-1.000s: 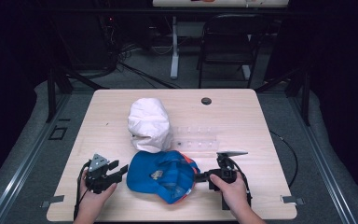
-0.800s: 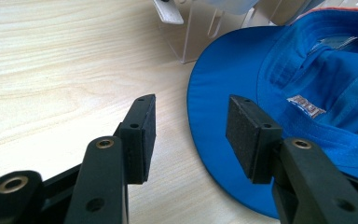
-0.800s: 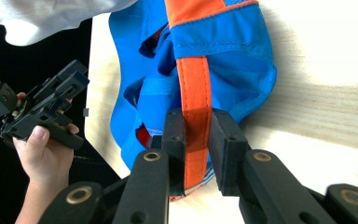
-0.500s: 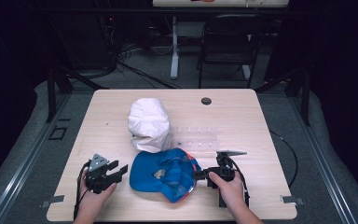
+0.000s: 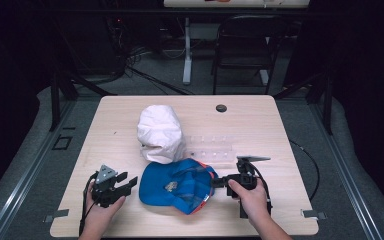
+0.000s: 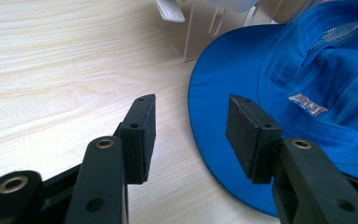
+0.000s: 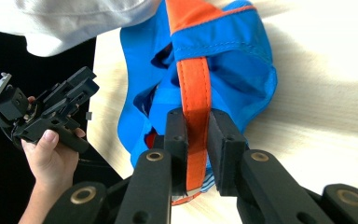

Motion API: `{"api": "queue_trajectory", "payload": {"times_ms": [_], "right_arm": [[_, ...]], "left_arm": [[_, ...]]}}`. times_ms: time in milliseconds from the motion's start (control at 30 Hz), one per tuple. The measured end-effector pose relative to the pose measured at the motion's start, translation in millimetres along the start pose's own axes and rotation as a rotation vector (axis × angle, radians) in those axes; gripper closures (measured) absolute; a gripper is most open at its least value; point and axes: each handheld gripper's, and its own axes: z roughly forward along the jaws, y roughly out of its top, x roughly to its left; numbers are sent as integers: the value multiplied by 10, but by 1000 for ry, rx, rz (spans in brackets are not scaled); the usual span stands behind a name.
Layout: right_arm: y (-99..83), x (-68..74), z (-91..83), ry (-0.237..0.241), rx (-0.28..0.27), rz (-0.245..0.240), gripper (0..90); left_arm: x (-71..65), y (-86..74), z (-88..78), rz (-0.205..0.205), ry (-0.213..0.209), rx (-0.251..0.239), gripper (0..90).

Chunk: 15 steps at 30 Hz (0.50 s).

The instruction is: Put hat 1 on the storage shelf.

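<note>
A blue cap is lying on the wooden table, near the edge closest to the person and just in front of a white cap, whose lower rim is touching or overlapping the blue cap's far side. In the right gripper view the blue cap is showing an orange strap running down its back, and the fabric there is bunching into folds.

The right gripper is clenching that orange strap: its two black pads are pressing on the strap from both sides, and its jaws have just been closing further on it. In the high view this right gripper is sitting at the blue cap's right side, with the person's right hand wrapping its body.

The left gripper is standing released, its jaws spread wide with only bare table between the pads; the blue cap's brim is lying just beside one pad without touching it. In the high view the left gripper is resting just left of the blue cap, held in the person's left hand.

A clear plastic rack is lying beyond the blue cap, just right of the white cap. A small dark round fitting is sitting well beyond the blue cap, near the table's far edge.
</note>
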Motion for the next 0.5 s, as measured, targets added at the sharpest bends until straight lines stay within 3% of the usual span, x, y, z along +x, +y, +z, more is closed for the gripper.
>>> {"api": "queue_trajectory", "payload": {"times_ms": [167,500], "right_arm": [[63,71,-103,-24,11,-26,790],[192,342,-369,-110,47,-93,788]], "left_arm": [[-4,-2,2,-1,-2,-1,531],[2,-3,2,-1,-3,0,529]]}}
